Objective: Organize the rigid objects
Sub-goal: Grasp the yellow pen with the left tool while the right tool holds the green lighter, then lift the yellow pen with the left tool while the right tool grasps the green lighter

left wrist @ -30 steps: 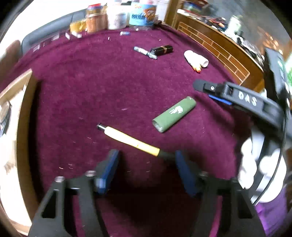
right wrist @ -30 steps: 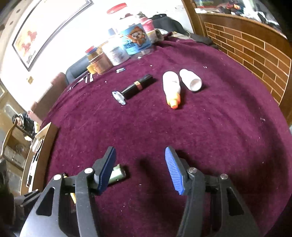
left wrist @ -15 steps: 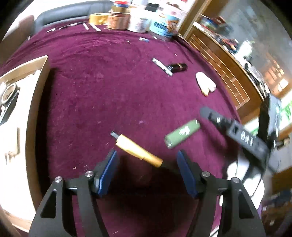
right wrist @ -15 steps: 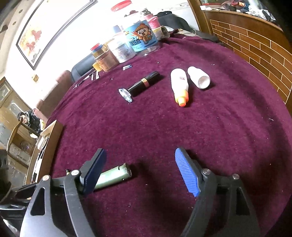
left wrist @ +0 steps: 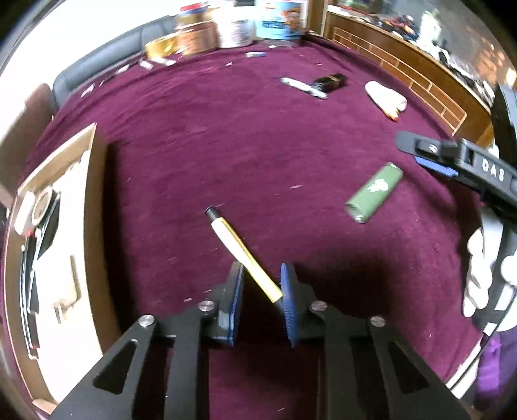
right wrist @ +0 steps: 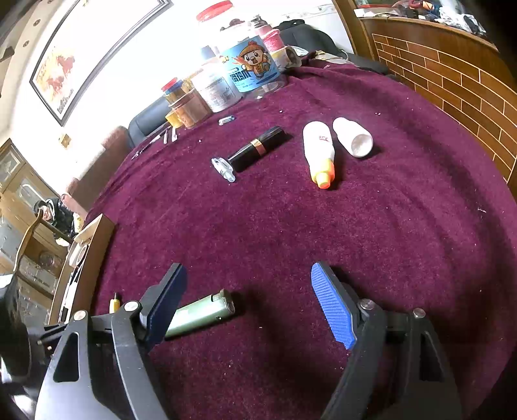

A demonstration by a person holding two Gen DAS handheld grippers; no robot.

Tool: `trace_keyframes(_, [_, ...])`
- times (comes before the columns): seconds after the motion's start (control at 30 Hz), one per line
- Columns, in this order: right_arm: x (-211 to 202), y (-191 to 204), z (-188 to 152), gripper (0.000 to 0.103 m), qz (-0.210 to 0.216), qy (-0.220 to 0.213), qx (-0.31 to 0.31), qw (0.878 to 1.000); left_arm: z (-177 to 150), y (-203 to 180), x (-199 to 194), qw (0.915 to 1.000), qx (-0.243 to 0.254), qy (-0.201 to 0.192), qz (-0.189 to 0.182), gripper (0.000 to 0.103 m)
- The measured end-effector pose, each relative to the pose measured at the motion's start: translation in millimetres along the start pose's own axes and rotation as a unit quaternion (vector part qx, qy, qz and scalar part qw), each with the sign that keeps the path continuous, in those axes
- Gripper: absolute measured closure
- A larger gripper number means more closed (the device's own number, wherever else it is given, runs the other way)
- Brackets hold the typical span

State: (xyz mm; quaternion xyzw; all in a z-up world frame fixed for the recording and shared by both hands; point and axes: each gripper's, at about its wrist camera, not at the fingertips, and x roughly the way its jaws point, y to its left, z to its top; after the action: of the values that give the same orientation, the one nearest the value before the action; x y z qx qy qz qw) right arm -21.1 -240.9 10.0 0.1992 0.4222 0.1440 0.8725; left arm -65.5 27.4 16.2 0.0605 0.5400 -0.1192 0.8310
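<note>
Your left gripper (left wrist: 261,290) pinches the pen (left wrist: 240,250) at lower centre; only your right view shows the right gripper (right wrist: 248,299) gaping, holding nothing, lighter (right wrist: 202,312) beside its left finger.

Your left wrist view sits low over the maroon tablecloth (left wrist: 258,135), facing the far jars; your right view looks likewise. Both share the green lighter (left wrist: 374,193) (right wrist: 200,313).

Yellow pen (left wrist: 240,250) lower tip hidden behind left gripper (left wrist: 261,299) pad. In right wrist view, green lighter (right wrist: 202,313) base covered by right gripper (right wrist: 248,303) finger; pen nearly all hidden. Wooden tray (left wrist: 56,232) cut by frame edge. Far jars (left wrist: 223,30) blurred, labels unreadable.
</note>
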Motion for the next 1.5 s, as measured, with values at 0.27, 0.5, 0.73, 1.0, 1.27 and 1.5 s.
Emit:
trace_keyframes(0.27, [0,0,0,0.023,-0.001,0.000,-0.001,1.000,-2,-13,1,0.9997,-0.009,-0.011,-0.017,0.045])
trace_keyframes(0.5, [0,1,0,0.022,-0.001,0.000,0.000,1.000,-4,-29,1,0.9967,0.023,-0.055,-0.056,0.097])
trace_keyframes(0.73, [1,1,0,0.022,-0.006,0.003,-0.005,1.000,-18,11,-29,0.9921,-0.034,-0.079,-0.092,0.097])
trace_keyframes(1.0, [-12,15,-1,0.026,-0.023,0.024,0.007,0.999,-40,59,-89,0.9724,-0.083,-0.151,-0.157,0.097])
trace_keyframes(1.27, [10,56,-20,0.033,-0.034,0.083,0.009,0.996,-54,104,-94,0.9613,-0.126,-0.170,-0.176,0.097])
trace_keyframes(1.5, [40,99,-20,0.038,-0.106,0.085,-0.053,0.989,-80,150,-97,0.9557,-0.175,-0.179,-0.155,0.097])
